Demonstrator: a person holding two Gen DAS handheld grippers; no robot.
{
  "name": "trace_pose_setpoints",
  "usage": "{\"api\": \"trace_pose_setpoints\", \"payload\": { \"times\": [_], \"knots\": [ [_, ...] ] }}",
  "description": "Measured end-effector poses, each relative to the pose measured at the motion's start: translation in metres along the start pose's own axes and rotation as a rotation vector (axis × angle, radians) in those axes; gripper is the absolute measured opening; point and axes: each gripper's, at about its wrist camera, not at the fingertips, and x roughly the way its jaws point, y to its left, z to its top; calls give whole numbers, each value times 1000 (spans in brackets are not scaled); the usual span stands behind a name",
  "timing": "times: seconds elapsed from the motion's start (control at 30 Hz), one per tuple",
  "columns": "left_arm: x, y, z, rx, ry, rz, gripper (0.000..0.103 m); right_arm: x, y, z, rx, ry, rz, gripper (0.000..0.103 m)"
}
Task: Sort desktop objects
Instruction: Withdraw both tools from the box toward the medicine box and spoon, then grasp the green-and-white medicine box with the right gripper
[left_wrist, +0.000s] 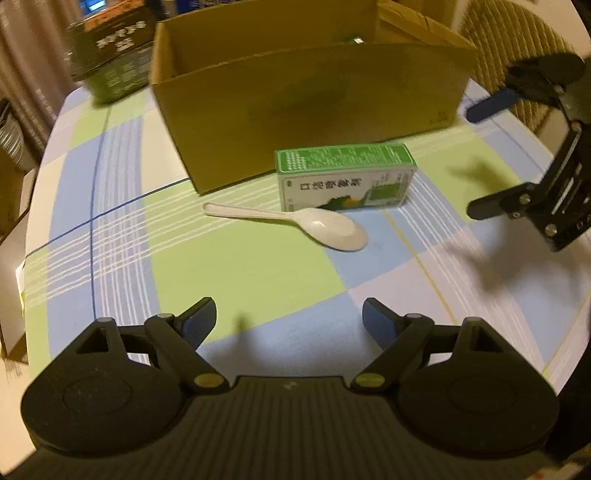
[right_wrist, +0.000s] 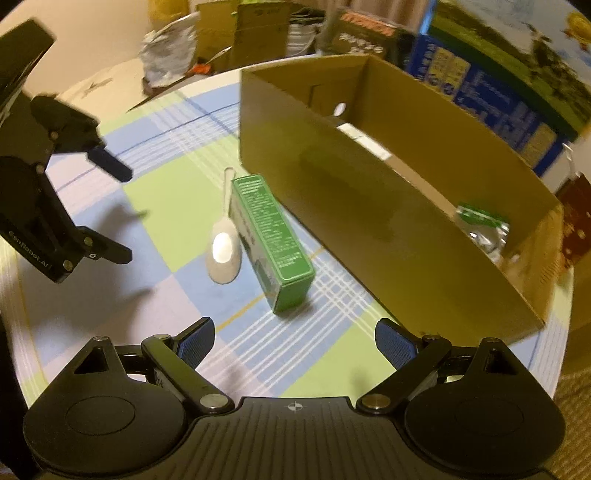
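Note:
A green and white carton (left_wrist: 345, 179) (right_wrist: 269, 240) lies on the checked tablecloth just in front of an open cardboard box (left_wrist: 310, 110) (right_wrist: 388, 206). A white plastic spoon (left_wrist: 295, 225) (right_wrist: 223, 243) lies beside the carton, bowl up. My left gripper (left_wrist: 289, 319) hovers open above the cloth, short of the spoon, nothing between its blue pads. My right gripper (right_wrist: 294, 341) is open too, short of the carton's end. Each gripper shows in the other's view: the right one (left_wrist: 476, 158), the left one (right_wrist: 123, 212). Green and silver packets (right_wrist: 482, 227) lie inside the box.
The round table (left_wrist: 74, 206) carries a dark printed box (left_wrist: 114, 55) at its far left. Blue printed boxes (right_wrist: 480, 96) and bags (right_wrist: 170, 51) crowd behind the cardboard box. A wicker chair back (left_wrist: 517, 40) stands beyond the table. Cartons stand off the table's left edge.

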Motion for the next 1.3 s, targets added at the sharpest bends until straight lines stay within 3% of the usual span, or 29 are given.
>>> {"api": "trace_pose_setpoints", "payload": {
  "times": [0.17,0.3,0.53,0.63,0.77,1.0,1.3],
  "knots": [
    [12,-3,3,90,13,-17,83,16,-1,5,-55,10,18,79],
    [22,0,5,142,18,-27,83,27,-4,12,-84,12,33,77],
    [32,8,9,147,12,-58,83,45,-6,24,-134,15,48,68],
    [35,10,10,147,15,-63,83,55,-4,30,-161,28,57,57],
    [40,12,9,148,19,-65,83,61,-1,31,-202,48,54,35],
    [41,14,4,128,21,-69,83,52,6,21,-182,49,82,27],
    [26,8,-5,122,11,-63,83,29,29,-4,-208,43,164,27]
  ]
}}
